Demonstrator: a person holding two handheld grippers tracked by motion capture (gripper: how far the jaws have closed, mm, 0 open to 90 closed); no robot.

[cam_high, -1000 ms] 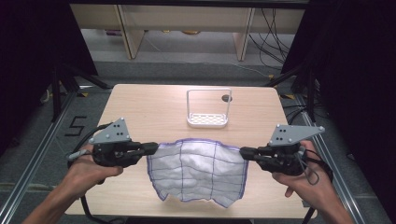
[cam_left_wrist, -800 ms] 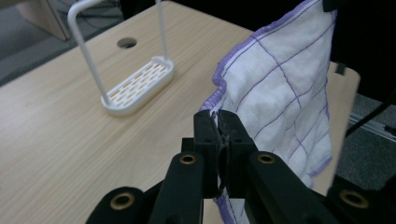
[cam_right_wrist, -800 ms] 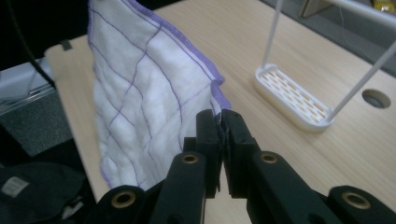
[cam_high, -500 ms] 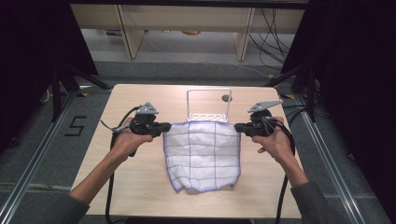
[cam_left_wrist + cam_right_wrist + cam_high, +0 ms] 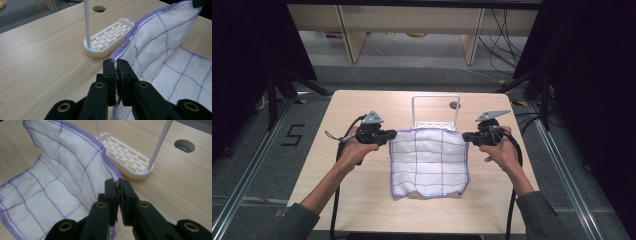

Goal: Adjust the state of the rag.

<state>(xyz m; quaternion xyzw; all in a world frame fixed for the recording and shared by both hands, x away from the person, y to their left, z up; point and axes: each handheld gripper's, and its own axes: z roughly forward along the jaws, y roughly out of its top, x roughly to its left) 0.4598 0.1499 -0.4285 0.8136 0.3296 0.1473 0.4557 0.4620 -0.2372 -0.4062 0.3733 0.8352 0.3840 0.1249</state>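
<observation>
On the table, legend to parts:

Cloth: white cloth with a purple grid and purple hem, spread at the table's middle; its far edge is lifted and stretched, its near part lies flat on the wood.
Cloth axis: long axis runs from the far edge toward the person; the stretched far edge runs crosswise, from one gripper to the other.
Left gripper: left gripper points inward to the cloth's far left corner; its jaws are pressed together on the hem, as the left gripper view shows.
Right gripper: right gripper points inward to the far right corner; its jaws are likewise clamped on the hem.
Cloth relative to grippers: it spans the gap between the two, and falls away from them toward the person.
Rack: white slotted rack with an upright wire frame stands just beyond the cloth's far edge; whether they touch cannot be told.
Hole: round hole in the tabletop lies behind the rack's right post.
</observation>
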